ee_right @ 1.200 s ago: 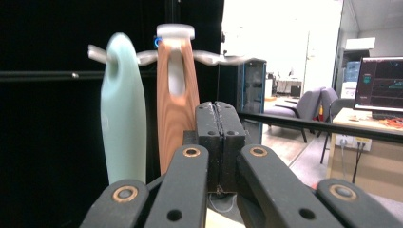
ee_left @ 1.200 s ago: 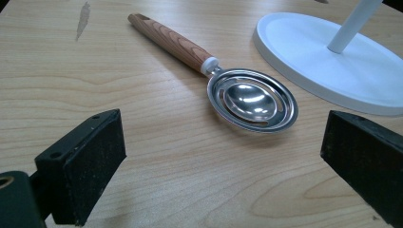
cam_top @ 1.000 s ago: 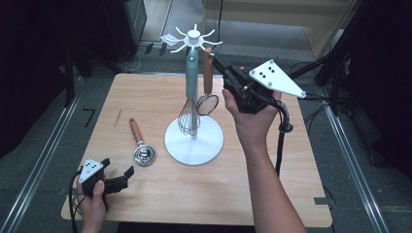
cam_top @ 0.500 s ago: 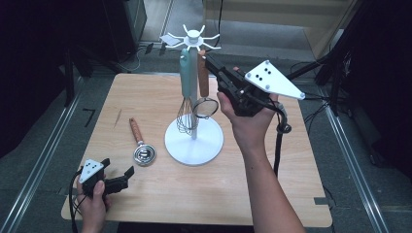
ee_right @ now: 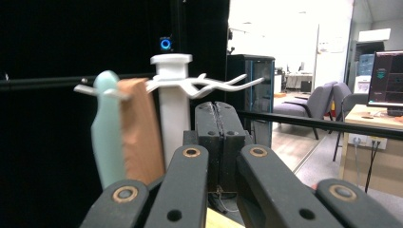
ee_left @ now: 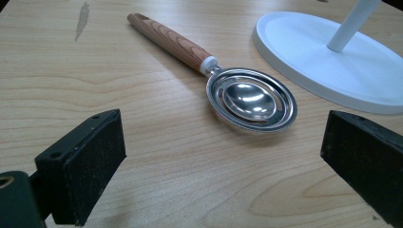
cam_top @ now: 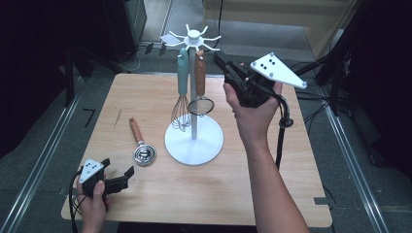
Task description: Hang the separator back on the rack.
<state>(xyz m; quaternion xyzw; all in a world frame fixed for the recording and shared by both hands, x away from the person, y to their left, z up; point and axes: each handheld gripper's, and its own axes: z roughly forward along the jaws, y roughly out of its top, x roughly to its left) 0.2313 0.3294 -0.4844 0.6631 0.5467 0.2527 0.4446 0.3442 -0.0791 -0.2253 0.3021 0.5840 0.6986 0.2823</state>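
On the wooden table (cam_top: 272,194) we see a white utensil stand (cam_top: 194,141) with hooks at its top, carrying a mint-handled whisk (cam_top: 182,92) and a wood-handled strainer (cam_top: 200,87) side by side. Our right gripper (cam_top: 221,60), jaws clenched on nothing, hovers just beside the strainer's handle near the hooks. A wood-handled metal spoon (ee_left: 247,97) lies flat left of the stand's base. Our left gripper (cam_top: 124,175) rests near the table's front edge, jaws released, pointing at that spoon.

A white rack (cam_top: 193,141) holds a teal-handled whisk (cam_top: 182,87) and a brown wood-grain-handled strainer (cam_top: 199,77).
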